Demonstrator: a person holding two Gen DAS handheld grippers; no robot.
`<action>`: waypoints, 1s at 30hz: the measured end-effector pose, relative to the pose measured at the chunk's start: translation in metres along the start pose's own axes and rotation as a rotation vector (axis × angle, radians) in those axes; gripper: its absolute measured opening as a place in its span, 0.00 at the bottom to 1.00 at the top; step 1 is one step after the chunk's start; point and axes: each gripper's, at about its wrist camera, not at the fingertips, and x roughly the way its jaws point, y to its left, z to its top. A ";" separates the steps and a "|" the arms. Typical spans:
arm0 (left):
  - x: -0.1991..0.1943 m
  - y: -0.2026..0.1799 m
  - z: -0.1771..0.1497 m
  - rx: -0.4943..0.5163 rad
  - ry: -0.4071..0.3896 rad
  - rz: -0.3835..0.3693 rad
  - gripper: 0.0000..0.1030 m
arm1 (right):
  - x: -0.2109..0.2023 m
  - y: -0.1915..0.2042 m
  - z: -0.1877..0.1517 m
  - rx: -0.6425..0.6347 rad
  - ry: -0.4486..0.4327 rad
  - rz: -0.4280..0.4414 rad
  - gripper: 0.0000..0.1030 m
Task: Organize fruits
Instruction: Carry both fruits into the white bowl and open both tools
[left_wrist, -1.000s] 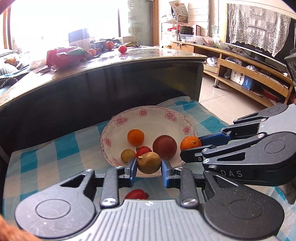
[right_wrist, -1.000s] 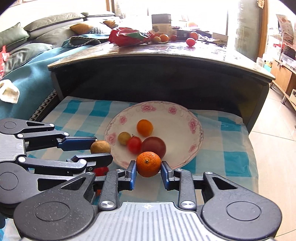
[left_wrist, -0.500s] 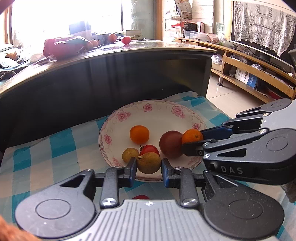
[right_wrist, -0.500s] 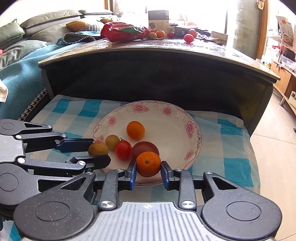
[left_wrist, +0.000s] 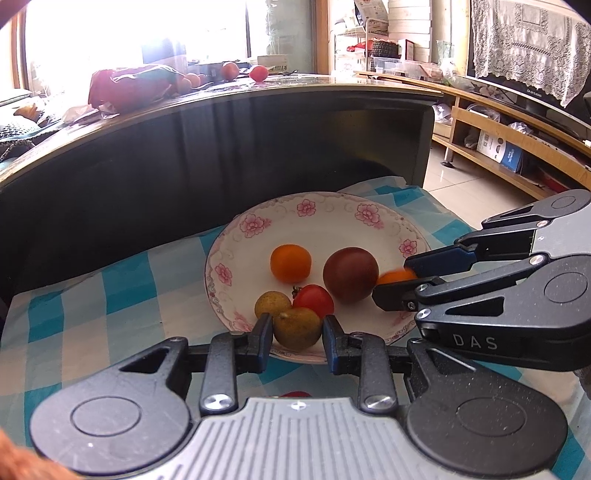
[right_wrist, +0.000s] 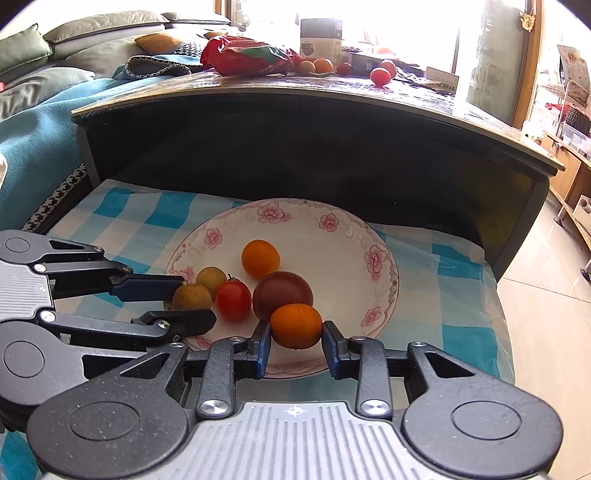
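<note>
A white plate with pink flowers (left_wrist: 332, 205) sits on a blue checked cloth and holds an orange (left_wrist: 290, 263), a dark red fruit (left_wrist: 351, 275), a cherry tomato (left_wrist: 314, 301) and a small yellow-brown fruit (left_wrist: 272, 304). My left gripper (left_wrist: 297, 325) is shut on a brown-green fruit (left_wrist: 295, 332), low over the plate's near rim. My right gripper (right_wrist: 296, 332) is shut on a mandarin (right_wrist: 296, 326), just in front of the dark red fruit (right_wrist: 282, 297). The left gripper (right_wrist: 184, 299) reaches in from the left in the right wrist view. Another red tomato (left_wrist: 295, 394) lies on the cloth under my left gripper.
A dark table top (left_wrist: 258, 96) overhangs the far side of the plate and carries a red bag (left_wrist: 129, 88) and more fruit. The checked cloth (left_wrist: 110, 295) extends left and right. A sofa (right_wrist: 37, 110) is at the left, a wooden shelf unit (left_wrist: 498, 122) at the right.
Both grippers have moved forward and a little down with their fruits. They were short of the plate's near rim and now stand over the plate. Both still grip their fruit.
</note>
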 end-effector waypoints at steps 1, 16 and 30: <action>0.000 0.000 0.000 0.001 -0.002 0.001 0.37 | 0.000 0.000 0.000 0.000 0.001 0.000 0.26; -0.013 0.006 0.008 -0.012 -0.030 0.007 0.42 | -0.005 -0.007 0.003 0.029 -0.031 -0.009 0.30; -0.037 0.020 0.008 -0.041 -0.019 0.038 0.42 | -0.025 -0.003 0.003 0.032 -0.055 0.030 0.30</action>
